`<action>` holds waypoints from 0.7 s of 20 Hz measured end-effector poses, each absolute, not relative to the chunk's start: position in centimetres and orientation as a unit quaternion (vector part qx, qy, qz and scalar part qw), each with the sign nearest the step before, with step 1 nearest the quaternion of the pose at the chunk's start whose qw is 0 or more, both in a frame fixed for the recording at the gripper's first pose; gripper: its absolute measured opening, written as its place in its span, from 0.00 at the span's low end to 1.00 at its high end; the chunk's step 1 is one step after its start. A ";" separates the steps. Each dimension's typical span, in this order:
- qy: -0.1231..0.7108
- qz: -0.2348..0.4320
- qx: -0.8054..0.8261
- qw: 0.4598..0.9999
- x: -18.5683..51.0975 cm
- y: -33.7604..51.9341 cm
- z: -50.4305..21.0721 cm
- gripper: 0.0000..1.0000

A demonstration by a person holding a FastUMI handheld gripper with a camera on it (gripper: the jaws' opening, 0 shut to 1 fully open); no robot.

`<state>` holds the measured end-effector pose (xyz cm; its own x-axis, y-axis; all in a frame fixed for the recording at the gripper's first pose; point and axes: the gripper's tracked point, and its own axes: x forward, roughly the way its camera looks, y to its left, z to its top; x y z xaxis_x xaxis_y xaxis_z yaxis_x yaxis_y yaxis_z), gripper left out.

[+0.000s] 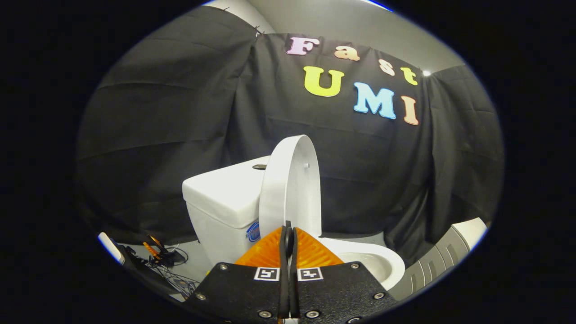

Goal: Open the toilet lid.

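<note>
The white oval plastic toilet lid (291,184) stands raised, nearly upright, and it leans back against the white ceramic cistern (223,198) behind it. Its inner face, with a small round bumper near the top, is turned toward the open side of the toilet. On the top of the cistern there is a small dark flush button (259,167). Below the lid the white toilet bowl (382,261) is open, and a part of its rim and inner hollow can be seen.

The gripper (288,234) is just in front of the lower edge of the lid. Its two fingers are pressed together, with only a thin dark line between them, and nothing is held between them. The tips reach up to the bottom of the lid, but it is not possible to tell if they touch it.

On the grey floor beside the cistern lies a bundle of thin cables with some small orange parts (164,258). Beyond the bowl, on the other side, there is a grey ribbed object (438,261) by the black cloth wall (180,126).
</note>
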<state>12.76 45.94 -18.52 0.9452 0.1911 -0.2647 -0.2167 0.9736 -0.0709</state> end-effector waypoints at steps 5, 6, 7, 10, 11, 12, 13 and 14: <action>0.145 0.101 -0.039 0.983 12.7 46.2 -18.9 0.03; 0.150 0.110 -0.031 0.982 12.7 46.9 -18.8 0.08; 0.155 0.131 -0.024 0.979 12.4 47.7 -18.8 0.12; 0.144 0.185 -0.014 0.972 11.2 49.3 -18.1 0.58; 0.141 0.208 -0.008 0.968 10.4 49.8 -17.9 0.76; 0.137 0.218 -0.007 0.966 9.7 49.8 -17.4 0.94; 0.132 0.223 -0.003 0.966 9.0 49.5 -16.9 0.96; 0.129 0.230 0.004 0.965 8.3 49.2 -16.4 0.97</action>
<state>8.30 49.21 -16.37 0.8611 0.4449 -0.2462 -0.4428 0.8941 0.0671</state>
